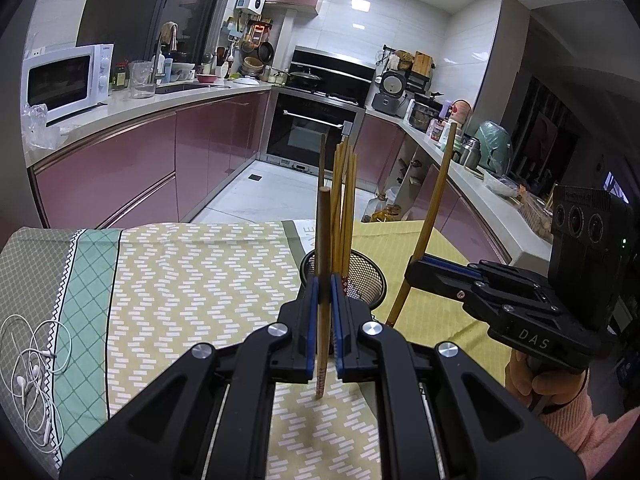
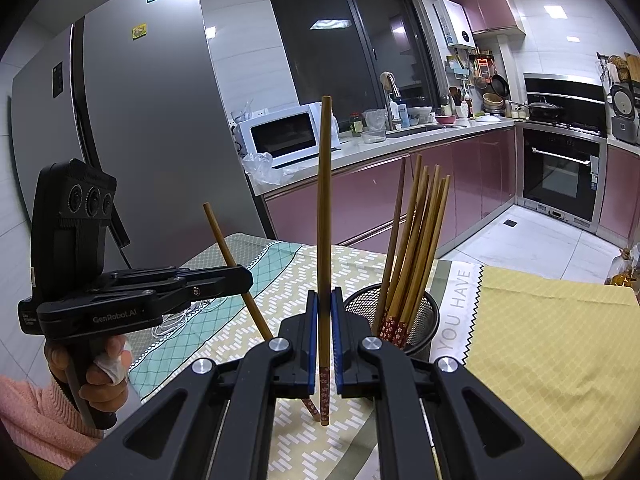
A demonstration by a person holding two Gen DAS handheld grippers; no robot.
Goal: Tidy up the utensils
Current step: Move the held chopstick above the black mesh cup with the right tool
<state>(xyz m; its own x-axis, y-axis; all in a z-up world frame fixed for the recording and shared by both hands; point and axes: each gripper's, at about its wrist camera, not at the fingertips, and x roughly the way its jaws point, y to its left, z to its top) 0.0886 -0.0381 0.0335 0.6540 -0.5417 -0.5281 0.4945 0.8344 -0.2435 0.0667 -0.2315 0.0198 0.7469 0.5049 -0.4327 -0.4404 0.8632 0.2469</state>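
My left gripper [image 1: 324, 292] is shut on a wooden chopstick [image 1: 322, 264], held upright just before a black mesh holder [image 1: 366, 280] that holds several chopsticks [image 1: 344, 200]. My right gripper [image 2: 324, 312] is shut on another chopstick [image 2: 324, 216], also upright, left of the mesh holder [image 2: 420, 320] with its chopsticks [image 2: 416, 240]. In the left wrist view the right gripper [image 1: 416, 270] stands right of the holder with its chopstick [image 1: 436, 204] tilted. In the right wrist view the left gripper [image 2: 240, 276] is at the left with its chopstick [image 2: 232, 260].
The table carries a patterned cloth [image 1: 192, 272] and a yellow cloth [image 2: 552, 344]. White earphones [image 1: 32, 364] lie at the table's left edge. Kitchen counters [image 1: 120, 112], a microwave [image 1: 68, 80] and an oven [image 1: 308, 128] stand behind.
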